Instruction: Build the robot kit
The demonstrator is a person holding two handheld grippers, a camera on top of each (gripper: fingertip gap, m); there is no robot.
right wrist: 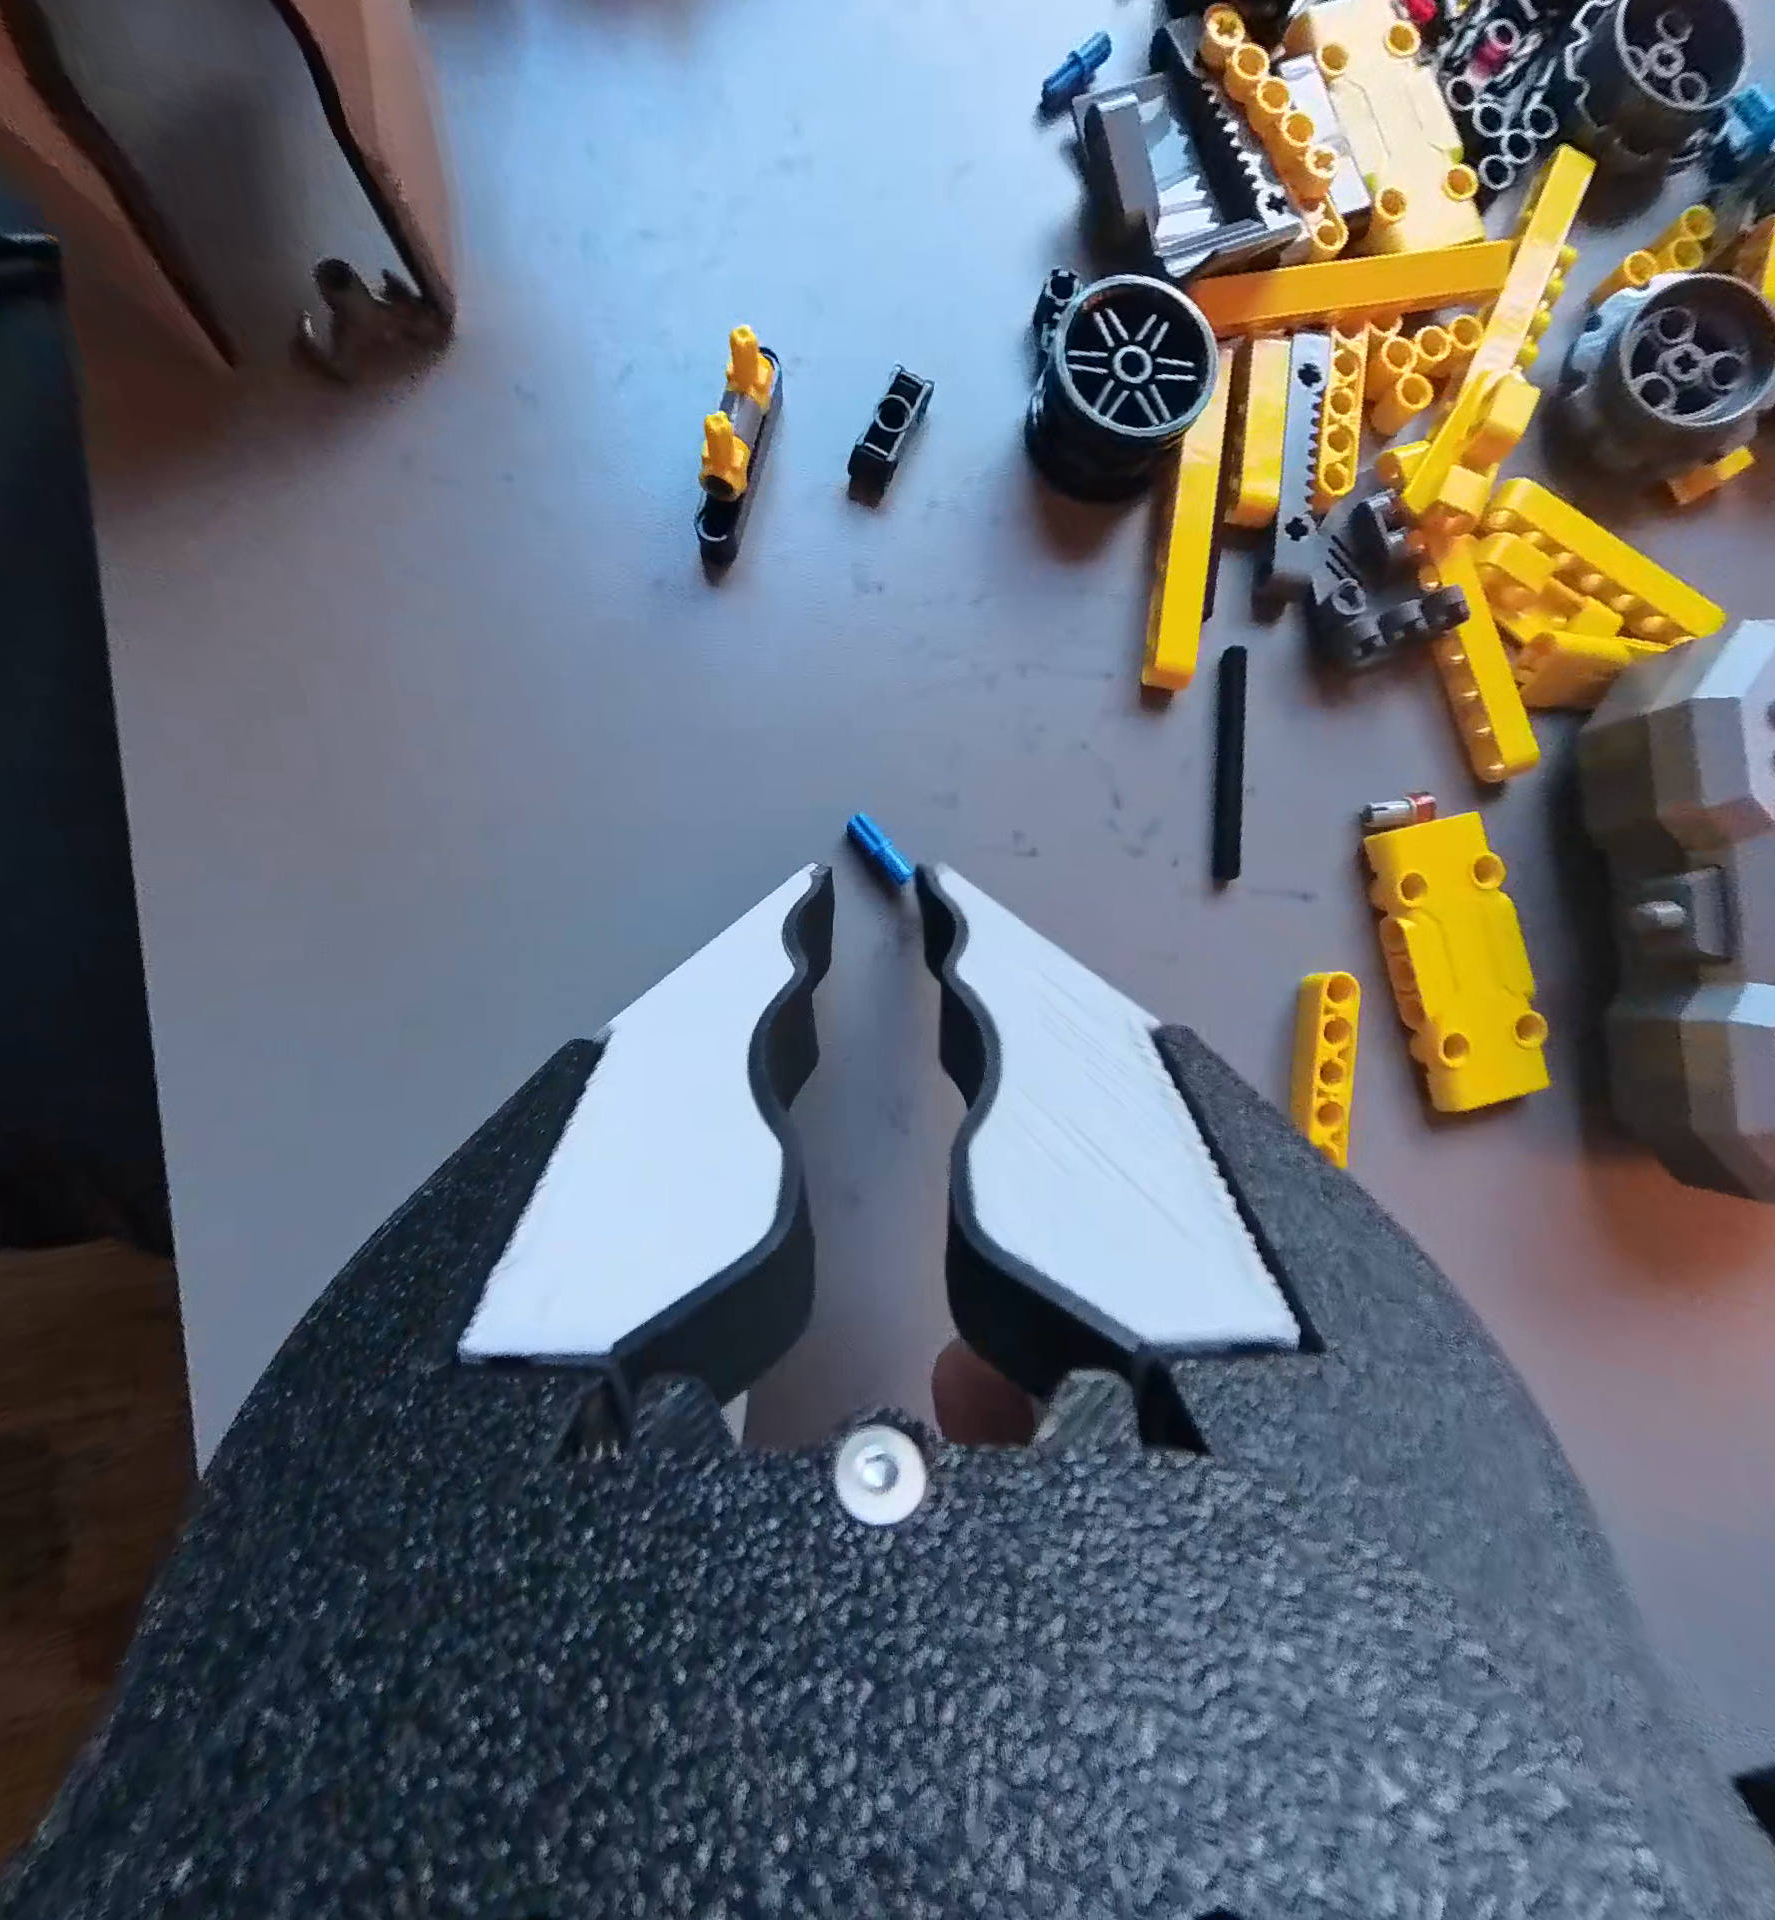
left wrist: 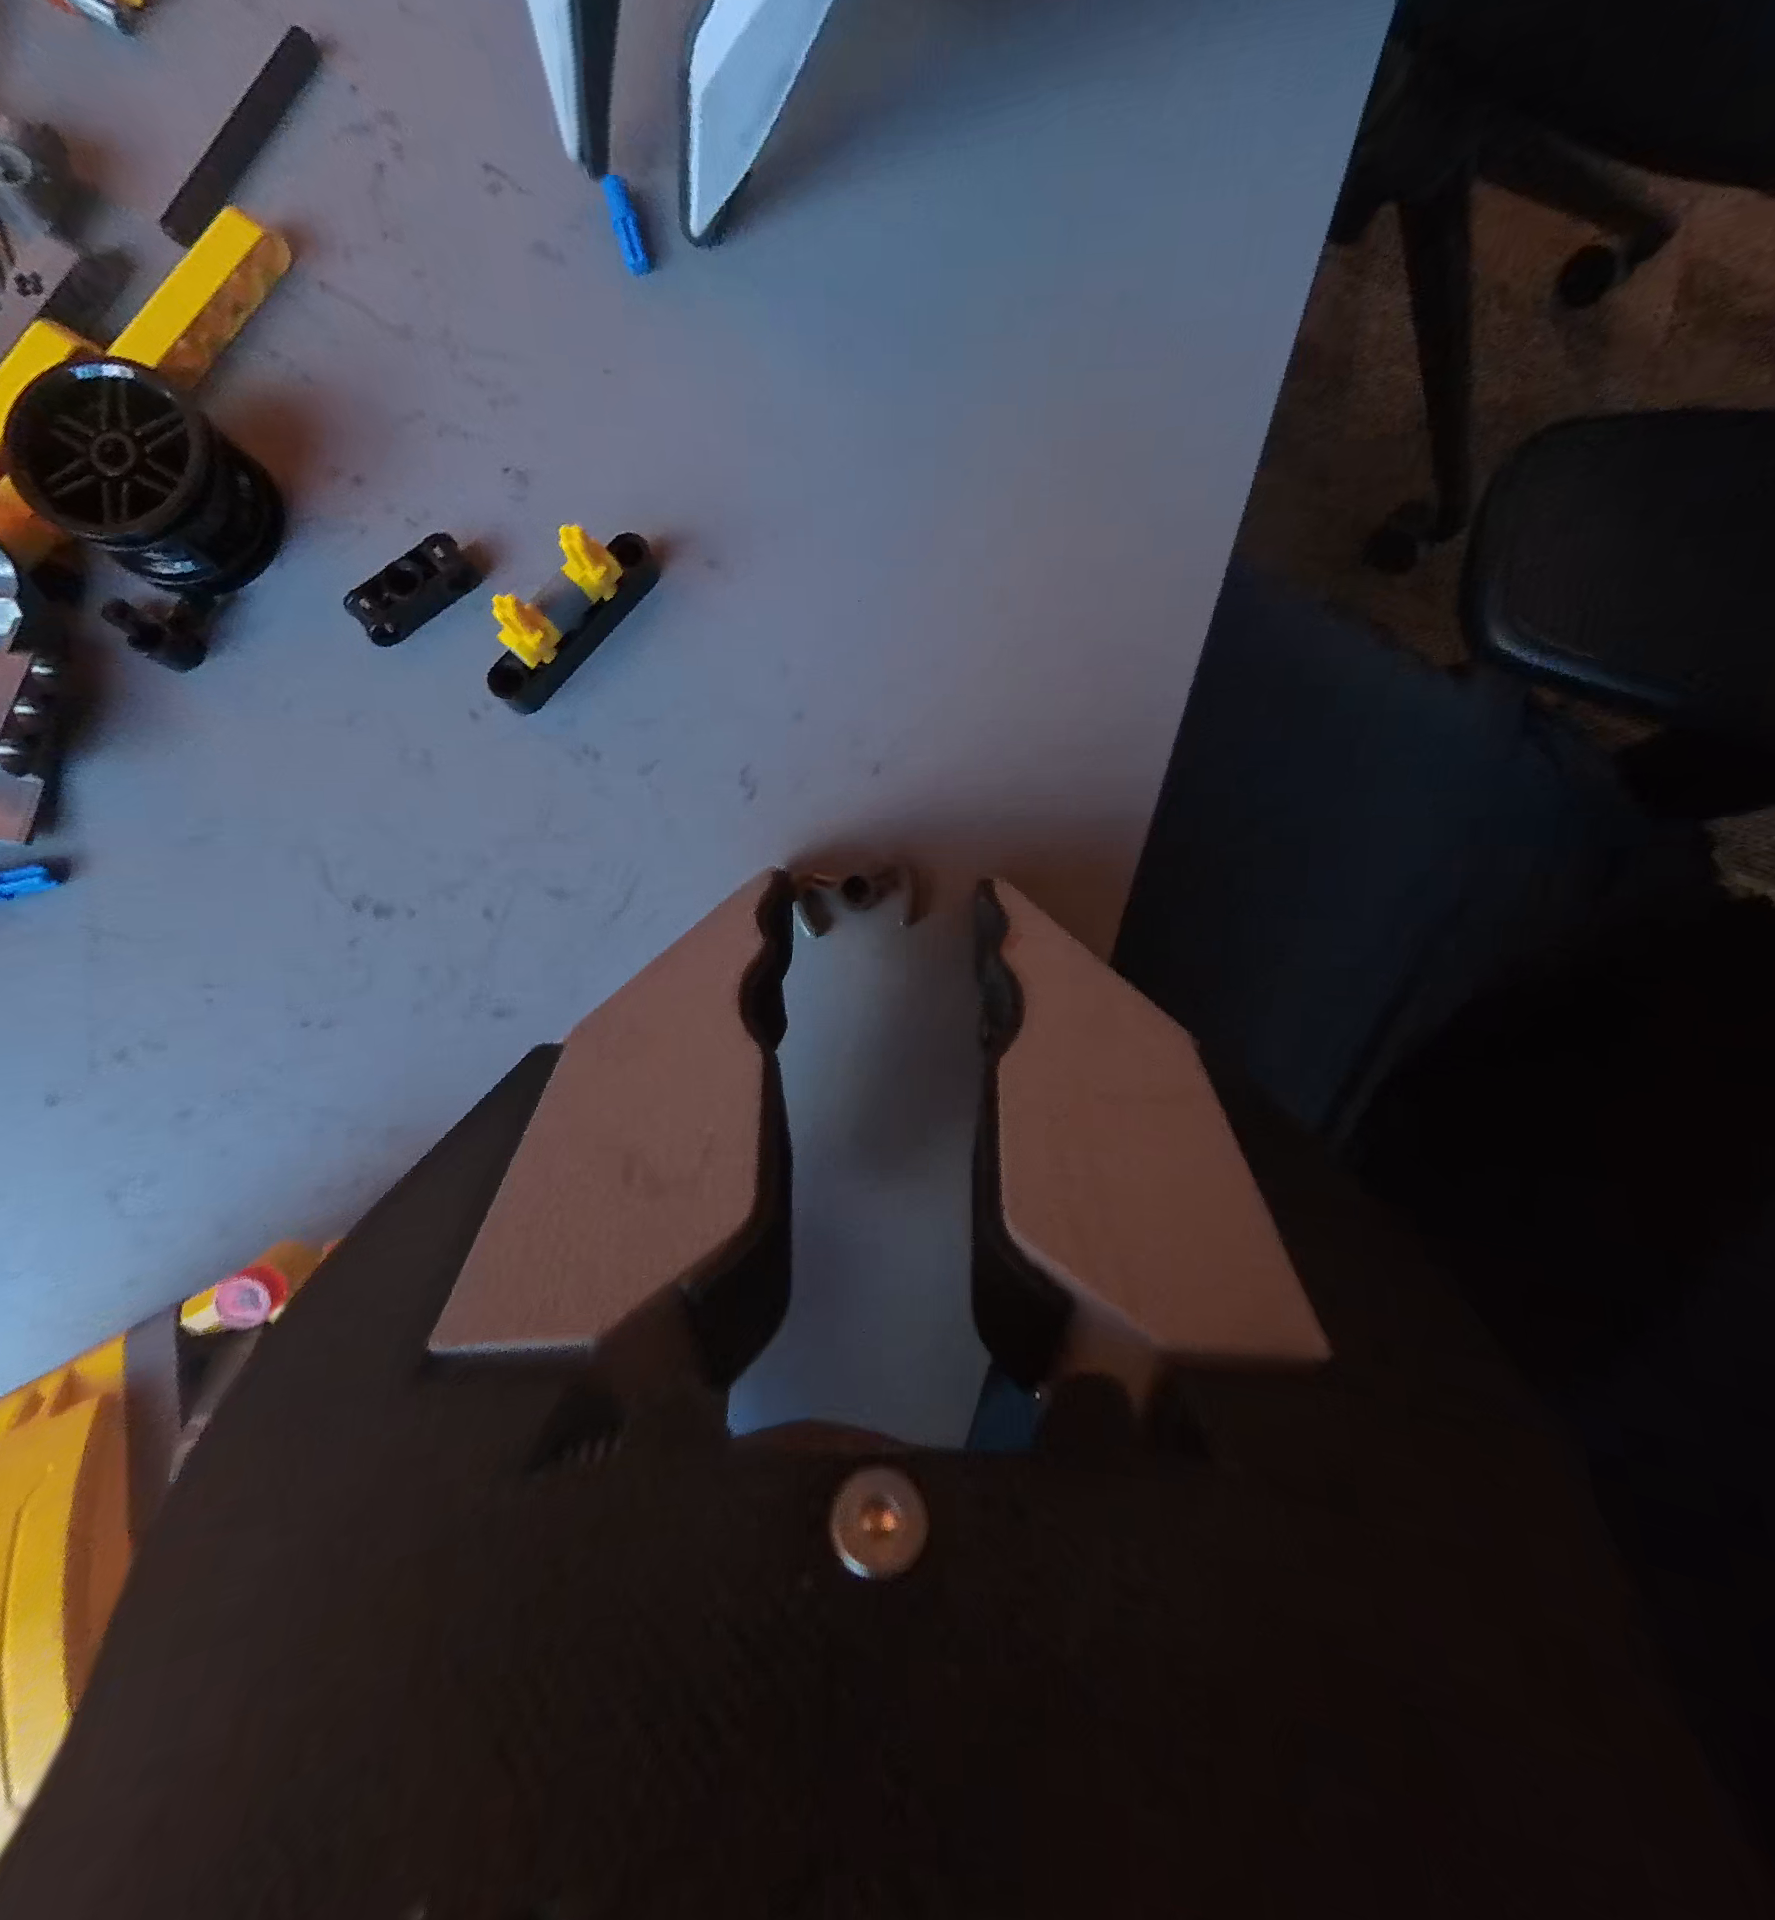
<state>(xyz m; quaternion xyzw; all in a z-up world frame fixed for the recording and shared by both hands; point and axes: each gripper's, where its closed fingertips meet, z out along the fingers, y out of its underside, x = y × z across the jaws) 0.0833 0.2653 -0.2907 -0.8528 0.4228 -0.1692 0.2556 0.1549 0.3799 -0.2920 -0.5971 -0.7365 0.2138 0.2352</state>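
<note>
From my left wrist view, the left gripper has its fingers set apart, and a small grey connector piece sits between the tips on the grey table, near its edge; I cannot tell whether either tip touches it. Farther off lie a black beam with two yellow pins, a short black beam and a black wheel. From my right wrist view, the right gripper is narrowly parted and holds nothing; a blue pin lies just beyond its tips. A pile of yellow beams spreads well to the right.
</note>
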